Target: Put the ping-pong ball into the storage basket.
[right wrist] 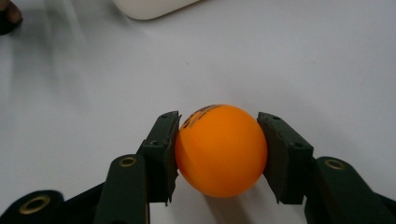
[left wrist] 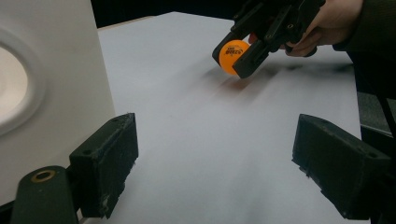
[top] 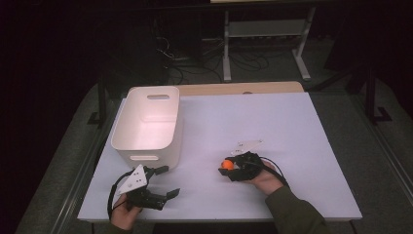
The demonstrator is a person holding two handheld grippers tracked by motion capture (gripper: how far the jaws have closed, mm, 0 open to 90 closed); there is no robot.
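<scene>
— Gripping an orange ping-pong ball (right wrist: pixel 220 150), the right tongs (right wrist: pixel 219 154) pinch it squarely, one black pad against each side. Is it off the bench (top: pixel 292 126) yet?

— Barely, by the look of it. From the left gripper view the ball (left wrist: pixel 232 56) hangs just over the white bench top (left wrist: pixel 224 154), a faint shadow beneath it. From the high view the ball (top: pixel 227 165) sits at the front of the right tongs (top: pixel 229 168), right of centre and toward the person's edge.

— And the left tongs (top: pixel 168 183)?

— Released, holding nothing. Their two pads stand wide apart, resting low near the front left corner of the bench, just in front of the white plastic bin (top: pixel 146 146).

— So the bin is the likely destination?

— That is a fair reading. The bin stands upright at the left of the bench, its inside bare as far as the high view shows. The ball is well apart from it, off to its right.

— How much of the job is done, then?

— The pick-up looks complete: the ball is clamped and seems clear of the surface. What remains, judging from the layout, is the carry leftward over the bin's rim and the release. Nothing has gone into the bin yet.

— Any part for the left hand (top: pixel 124 209)?

— None evident; it waits beside the bin's near wall (left wrist: pixel 51 93).
</scene>
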